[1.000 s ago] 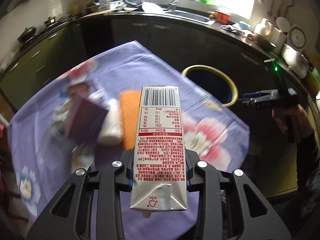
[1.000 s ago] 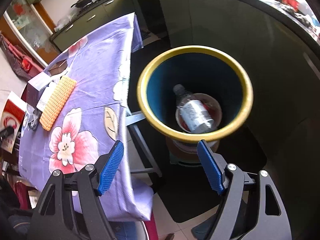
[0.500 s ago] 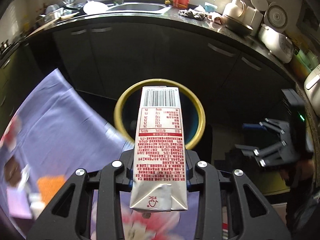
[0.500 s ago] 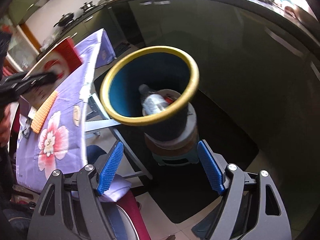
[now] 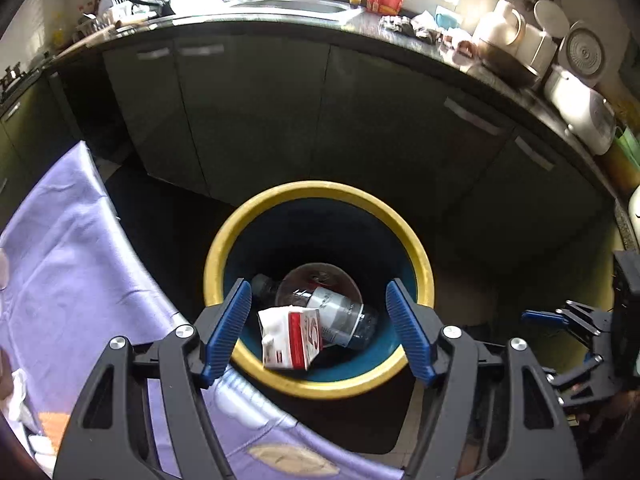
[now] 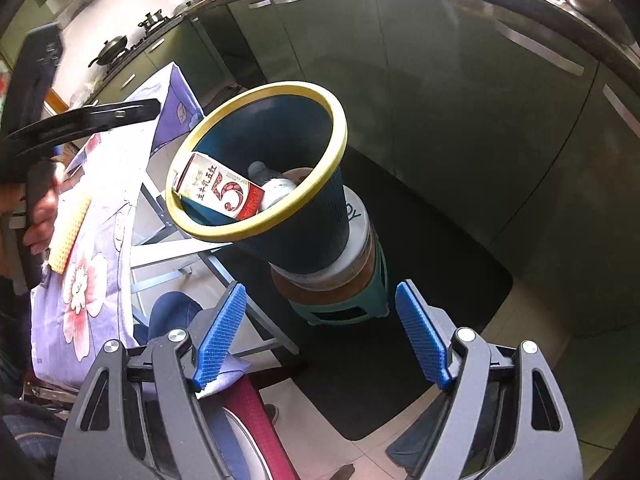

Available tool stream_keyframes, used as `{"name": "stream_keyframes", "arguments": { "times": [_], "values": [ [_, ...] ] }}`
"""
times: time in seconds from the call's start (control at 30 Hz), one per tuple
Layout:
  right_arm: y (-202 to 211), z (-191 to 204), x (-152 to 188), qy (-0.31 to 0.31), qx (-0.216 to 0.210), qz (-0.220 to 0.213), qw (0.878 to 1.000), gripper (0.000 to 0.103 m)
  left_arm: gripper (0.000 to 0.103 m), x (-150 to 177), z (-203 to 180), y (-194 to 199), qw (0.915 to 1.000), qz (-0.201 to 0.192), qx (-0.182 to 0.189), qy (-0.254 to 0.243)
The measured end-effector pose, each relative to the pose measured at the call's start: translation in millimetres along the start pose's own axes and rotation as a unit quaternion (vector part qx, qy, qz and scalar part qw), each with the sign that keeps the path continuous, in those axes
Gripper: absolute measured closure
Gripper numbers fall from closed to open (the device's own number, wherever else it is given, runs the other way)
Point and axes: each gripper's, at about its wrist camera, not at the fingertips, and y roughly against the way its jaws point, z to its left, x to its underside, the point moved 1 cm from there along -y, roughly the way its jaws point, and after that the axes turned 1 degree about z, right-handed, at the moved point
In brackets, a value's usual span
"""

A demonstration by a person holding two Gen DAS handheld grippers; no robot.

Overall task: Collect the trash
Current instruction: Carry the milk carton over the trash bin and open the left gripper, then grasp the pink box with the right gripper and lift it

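The red-and-white milk carton [image 5: 290,338] lies inside the yellow-rimmed dark blue bin [image 5: 320,190], leaning on a clear plastic bottle [image 5: 344,314]. My left gripper [image 5: 320,328] hangs over the bin's near rim; its jaws are opening and nothing is between them. From the right wrist view the carton [image 6: 218,192] rests against the bin's [image 6: 340,136] inner wall beside the bottle [image 6: 276,190]. My right gripper [image 6: 320,334] stands open and empty, low and in front of the bin.
A table under a purple flowered cloth [image 5: 60,280] borders the bin's left side, with an orange sponge [image 6: 70,232] lying on it. The bin stands on a teal stool [image 6: 344,300] on a dark mat. Dark kitchen cabinets [image 5: 360,120] run behind.
The left gripper swung from over the table to above the bin, then opened and let the carton drop in. The right gripper drew back and lower from the bin.
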Motion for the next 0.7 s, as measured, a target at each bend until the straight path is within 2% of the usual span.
{"name": "stream_keyframes", "arguments": {
  "times": [0.23,0.43,0.7],
  "values": [
    [-9.8,21.8,-5.2,0.019,-0.007,0.010,1.000,0.026,0.036,38.2,21.4,66.8,0.9989,-0.041,0.008,0.023],
    [-12.0,56.6,-8.7,0.050,-0.010,0.014,0.999,0.026,0.035,90.5,53.1,121.0,0.9945,-0.083,-0.019,0.061],
    [-19.9,155.0,-20.8,0.134,-0.035,0.018,0.990,0.026,0.034,173.1,116.6,184.7,0.9833,-0.112,-0.075,0.123]
  ]
}}
